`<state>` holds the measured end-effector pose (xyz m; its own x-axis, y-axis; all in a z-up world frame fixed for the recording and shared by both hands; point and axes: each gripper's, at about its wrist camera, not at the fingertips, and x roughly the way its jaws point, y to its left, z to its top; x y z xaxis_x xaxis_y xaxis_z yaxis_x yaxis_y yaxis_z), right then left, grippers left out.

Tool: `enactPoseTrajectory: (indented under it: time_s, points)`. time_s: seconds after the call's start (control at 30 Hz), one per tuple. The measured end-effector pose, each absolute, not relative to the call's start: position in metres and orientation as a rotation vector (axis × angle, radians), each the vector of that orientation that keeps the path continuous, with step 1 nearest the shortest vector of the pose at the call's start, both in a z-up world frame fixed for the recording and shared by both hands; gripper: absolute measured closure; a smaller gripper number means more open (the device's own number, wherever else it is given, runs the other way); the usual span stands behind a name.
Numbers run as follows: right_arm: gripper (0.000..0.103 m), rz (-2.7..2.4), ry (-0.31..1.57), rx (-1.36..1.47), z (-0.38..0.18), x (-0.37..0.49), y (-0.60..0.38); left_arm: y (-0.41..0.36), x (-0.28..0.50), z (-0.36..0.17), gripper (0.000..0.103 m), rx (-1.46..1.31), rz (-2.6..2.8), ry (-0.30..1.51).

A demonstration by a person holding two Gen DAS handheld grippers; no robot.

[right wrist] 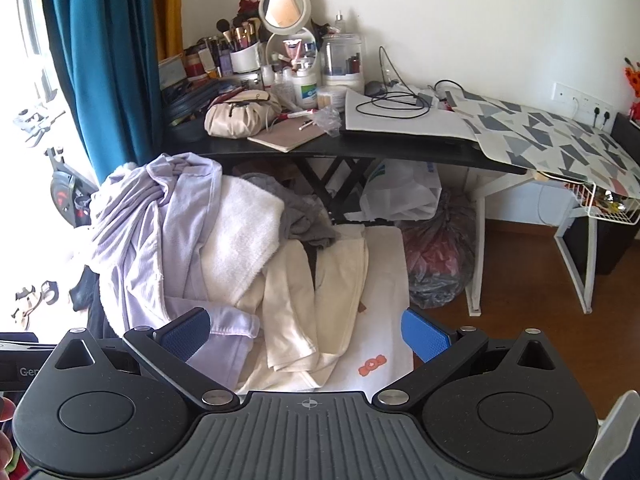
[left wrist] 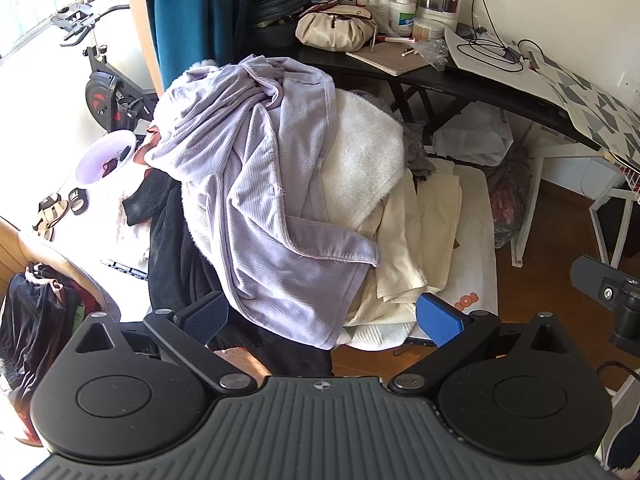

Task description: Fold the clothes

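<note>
A heap of clothes lies on a low white surface. On top is a lilac ribbed garment, also in the right wrist view. Under it are a white fluffy towel, cream garments and dark clothes. A grey cloth lies at the back. My left gripper is open, just above the lilac garment's near edge, holding nothing. My right gripper is open above the cream garments, holding nothing. Part of the right gripper shows at the right of the left wrist view.
A black desk crowded with cosmetics, a mirror, a notebook and cables stands behind the heap. Plastic bags sit under it on the wooden floor. A teal curtain and an exercise bike are at the left. A lilac basin lies nearby.
</note>
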<state>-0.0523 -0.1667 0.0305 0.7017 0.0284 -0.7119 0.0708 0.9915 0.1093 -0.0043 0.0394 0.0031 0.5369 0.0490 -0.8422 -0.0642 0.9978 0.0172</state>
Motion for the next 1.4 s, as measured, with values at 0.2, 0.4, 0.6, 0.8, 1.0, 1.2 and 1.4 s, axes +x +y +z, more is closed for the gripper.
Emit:
enactPoseTrajectory:
  time_s: [0.2, 0.4, 0.6, 0.8, 1.0, 1.2, 1.4]
  points:
    - [0.001, 0.008, 0.792, 0.119, 0.030, -0.046, -0.146, 0.058, -0.004, 0.002, 0.001, -0.040, 0.087, 1.010]
    - [0.001, 0.036, 0.792, 0.116, 0.032, -0.039, -0.125, 0.080, 0.000, 0.000, 0.001, -0.061, 0.099, 1.016]
    - [0.001, 0.041, 0.796, 0.127, 0.030, -0.029, -0.103, 0.102, 0.008, -0.003, 0.001, -0.055, 0.094, 1.022]
    - [0.001, 0.038, 0.808, 0.150, 0.021, -0.022, -0.078, 0.125, 0.017, -0.008, 0.001, -0.022, 0.085, 1.036]
    - [0.001, 0.036, 0.820, 0.169, 0.014, -0.020, -0.054, 0.149, 0.021, -0.017, 0.001, -0.019, 0.067, 1.067]
    - [0.001, 0.025, 0.812, 0.190, 0.014, -0.022, -0.043, 0.161, 0.022, -0.020, 0.001, -0.028, 0.041, 1.077]
    - [0.001, 0.016, 0.820, 0.153, 0.016, -0.022, -0.029, 0.172, 0.021, -0.022, 0.001, -0.045, 0.036, 1.081]
